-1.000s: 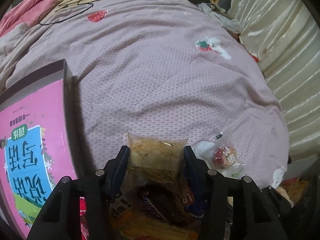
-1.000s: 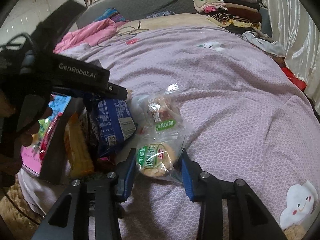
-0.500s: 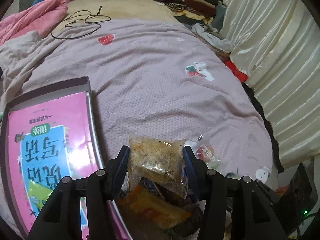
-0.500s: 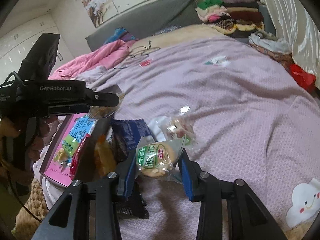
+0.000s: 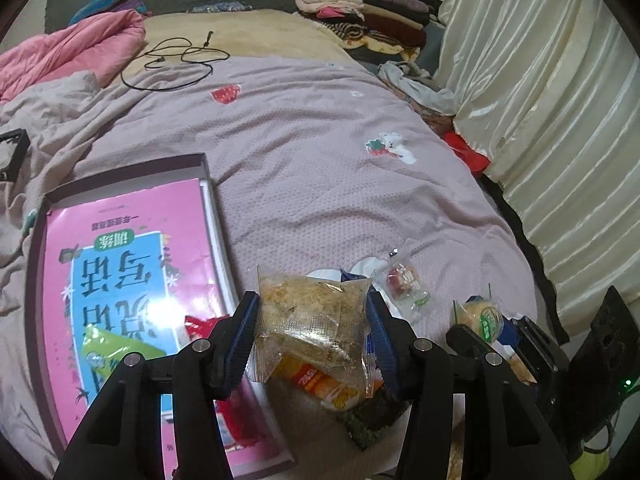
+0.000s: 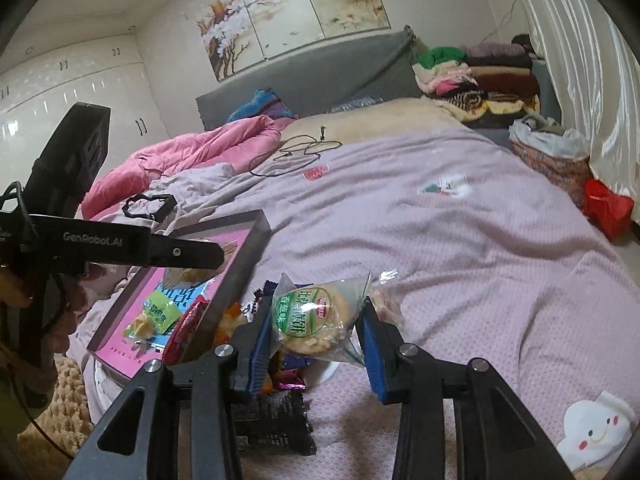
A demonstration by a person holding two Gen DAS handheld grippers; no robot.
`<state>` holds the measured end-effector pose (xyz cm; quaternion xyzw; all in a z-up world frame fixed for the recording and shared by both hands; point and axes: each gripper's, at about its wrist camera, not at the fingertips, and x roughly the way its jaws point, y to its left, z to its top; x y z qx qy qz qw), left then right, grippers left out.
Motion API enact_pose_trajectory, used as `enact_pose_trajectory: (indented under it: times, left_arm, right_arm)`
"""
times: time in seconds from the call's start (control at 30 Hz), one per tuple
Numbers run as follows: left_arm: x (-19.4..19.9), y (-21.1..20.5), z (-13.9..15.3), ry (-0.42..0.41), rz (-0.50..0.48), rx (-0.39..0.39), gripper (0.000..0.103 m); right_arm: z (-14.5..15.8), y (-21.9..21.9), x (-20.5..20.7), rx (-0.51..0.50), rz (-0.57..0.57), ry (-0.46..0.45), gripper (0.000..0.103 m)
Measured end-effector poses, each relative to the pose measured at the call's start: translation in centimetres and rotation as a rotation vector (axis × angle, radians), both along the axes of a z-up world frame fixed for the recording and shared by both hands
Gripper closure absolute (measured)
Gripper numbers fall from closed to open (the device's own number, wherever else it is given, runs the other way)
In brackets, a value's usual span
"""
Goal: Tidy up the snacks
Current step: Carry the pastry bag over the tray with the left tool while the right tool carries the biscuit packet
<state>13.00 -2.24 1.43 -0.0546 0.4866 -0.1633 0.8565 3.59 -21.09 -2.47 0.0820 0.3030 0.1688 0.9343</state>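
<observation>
My left gripper [image 5: 312, 320] is shut on a clear packet of brown flaky snack [image 5: 312, 316], held above the bed next to the box's right wall. My right gripper [image 6: 316, 324] is shut on a clear packet with a round biscuit and green label [image 6: 310, 318], also seen as the biscuit packet [image 5: 482, 316] at the right of the left wrist view. A shallow box with a pink printed floor [image 5: 120, 264] lies on the bed, holding a green-label packet [image 6: 154, 314] and a red packet [image 6: 188, 328]. Loose snacks [image 5: 320, 384] lie in a heap below both grippers.
A small clear packet with a red sweet [image 5: 404, 280] lies on the lilac bedspread [image 5: 320, 152]. A black cable [image 5: 180, 60], a pink quilt [image 5: 68, 52], folded clothes [image 5: 360, 12] and a cream curtain [image 5: 560, 120] edge the bed. A person's hand [image 6: 68, 300] holds the left gripper.
Both grippers rose off the heap with their packets. The left one moved back and up, so the whole box and more of the bed came into view.
</observation>
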Motion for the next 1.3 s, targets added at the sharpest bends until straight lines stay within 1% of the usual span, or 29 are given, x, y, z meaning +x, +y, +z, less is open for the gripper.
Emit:
enact_pose_trajectory:
  times: [0.13,0.27,0.67,0.93,1.1,1.3]
  left_arm:
    - [-1.1,0.9,0.4,-0.014,0.015,-0.006,0.048]
    - [-2.3,2.2,0.6,-0.009,0.032,-0.026,0.048]
    - [-4.8,5.6,2.0,-0.046,0.077,-0.033,0.048]
    - [-6.3,8.8,3.2,-0.078,0.136,-0.018,0.048]
    - [-7.1,10.4,3.3,-0.087,0.165,-0.008,0.048]
    - [-7.9,12.7,3.4,-0.092,0.207,-0.015,0.048]
  right_arm:
    - [0.4,0.5,-0.5,-0.016,0.012,-0.021,0.063]
    - [0.8,1.0,-1.1,-0.022,0.030,-0.039,0.063]
    - [2.5,4.2,-3.0,-0.053,0.100,-0.096,0.062]
    - [3.3,6.2,-3.8,-0.054,0.154,-0.114,0.062]
    - [3.5,7.4,-4.2,-0.056,0.179,-0.116,0.062]
    - [3.7,9.0,-4.4,-0.061,0.214,-0.114,0.062]
